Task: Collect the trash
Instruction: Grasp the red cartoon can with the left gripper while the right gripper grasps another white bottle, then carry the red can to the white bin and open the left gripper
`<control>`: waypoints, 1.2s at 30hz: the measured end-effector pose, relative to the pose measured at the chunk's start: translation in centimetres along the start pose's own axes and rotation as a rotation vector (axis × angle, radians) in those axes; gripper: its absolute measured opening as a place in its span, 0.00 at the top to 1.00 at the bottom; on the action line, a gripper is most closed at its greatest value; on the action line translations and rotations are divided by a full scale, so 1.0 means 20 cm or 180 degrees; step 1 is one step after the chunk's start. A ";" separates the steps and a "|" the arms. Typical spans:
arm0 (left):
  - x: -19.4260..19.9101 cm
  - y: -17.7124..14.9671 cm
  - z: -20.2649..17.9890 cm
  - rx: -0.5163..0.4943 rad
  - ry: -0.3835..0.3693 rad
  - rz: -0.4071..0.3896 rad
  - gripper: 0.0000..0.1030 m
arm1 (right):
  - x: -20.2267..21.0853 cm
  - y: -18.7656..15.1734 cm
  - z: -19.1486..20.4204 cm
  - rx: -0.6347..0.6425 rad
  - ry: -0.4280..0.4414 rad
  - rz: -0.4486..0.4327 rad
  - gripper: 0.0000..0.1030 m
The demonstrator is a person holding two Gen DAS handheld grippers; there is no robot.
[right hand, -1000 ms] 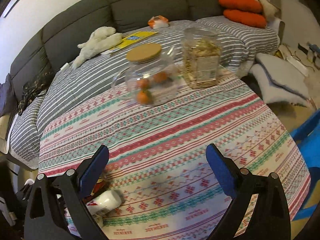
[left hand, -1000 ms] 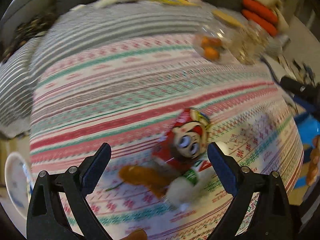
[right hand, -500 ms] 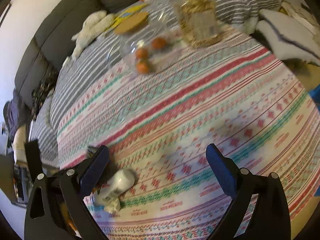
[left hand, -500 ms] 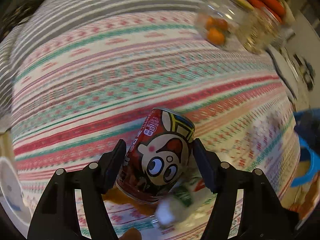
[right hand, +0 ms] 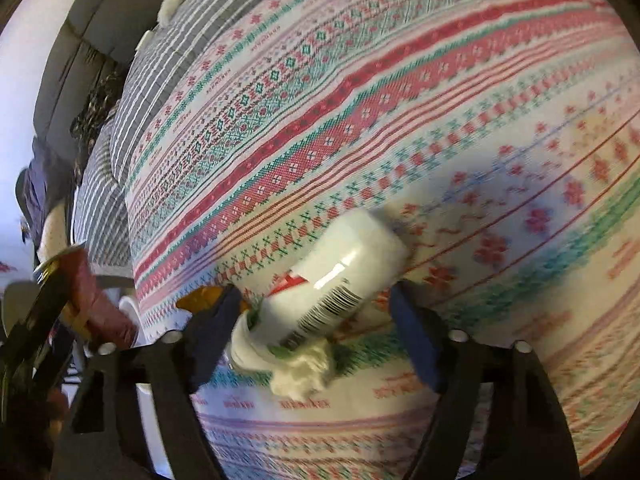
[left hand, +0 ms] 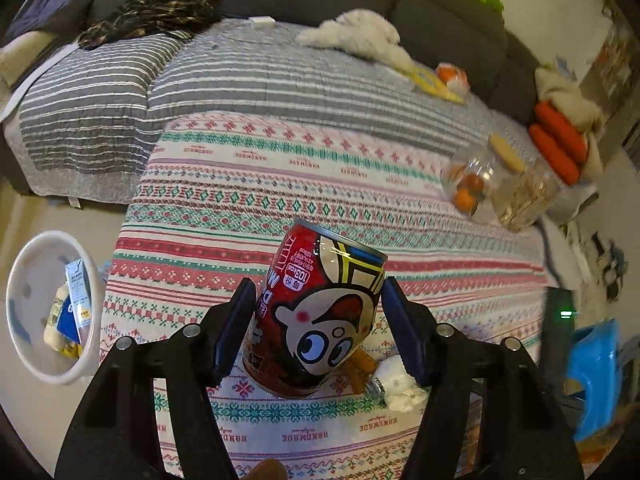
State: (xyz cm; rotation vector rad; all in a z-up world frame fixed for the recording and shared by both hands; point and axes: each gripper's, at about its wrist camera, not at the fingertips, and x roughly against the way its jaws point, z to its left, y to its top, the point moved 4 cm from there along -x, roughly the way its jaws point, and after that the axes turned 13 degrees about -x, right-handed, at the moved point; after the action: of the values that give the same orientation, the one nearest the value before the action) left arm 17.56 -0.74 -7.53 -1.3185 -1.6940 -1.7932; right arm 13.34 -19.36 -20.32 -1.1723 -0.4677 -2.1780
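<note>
My left view is bright and mostly sharp (edges bowed by fisheye); my right view smears with motion blur, glare streaking the white bottle (right hand: 340, 280).

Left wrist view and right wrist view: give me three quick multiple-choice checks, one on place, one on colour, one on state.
1. Where is the white round trash bin?
A. on the table
B. on the floor left of the table
C. on the sofa

2. Main colour of the cartoon-face drink can?
A. red
B. green
C. blue

3. The right gripper is:
A. shut on the bottle
B. open around the white plastic bottle
C. away from it

Answers: B, it sits beside the patterned tablecloth; A, red body; B, gaps show at both fingers.
</note>
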 end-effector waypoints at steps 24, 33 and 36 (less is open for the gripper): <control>0.14 0.03 0.06 -0.0169 0.0591 -0.0565 0.40 | 0.43 0.07 0.42 0.1270 0.0365 -0.1783 0.60; 0.18 0.02 0.10 -0.0211 0.0840 -0.0646 0.40 | 0.40 -0.03 0.53 0.1622 0.0331 -0.1946 0.60; 0.19 0.01 0.13 -0.0197 0.0895 -0.0642 0.40 | 0.38 -0.06 0.54 0.1670 0.0332 -0.1943 0.60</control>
State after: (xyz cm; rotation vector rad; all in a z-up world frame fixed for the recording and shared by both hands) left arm 16.77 2.79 -4.72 -0.8906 -1.6741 -2.0475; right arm 16.16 -15.08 -8.00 -0.6703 -1.3961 -2.3574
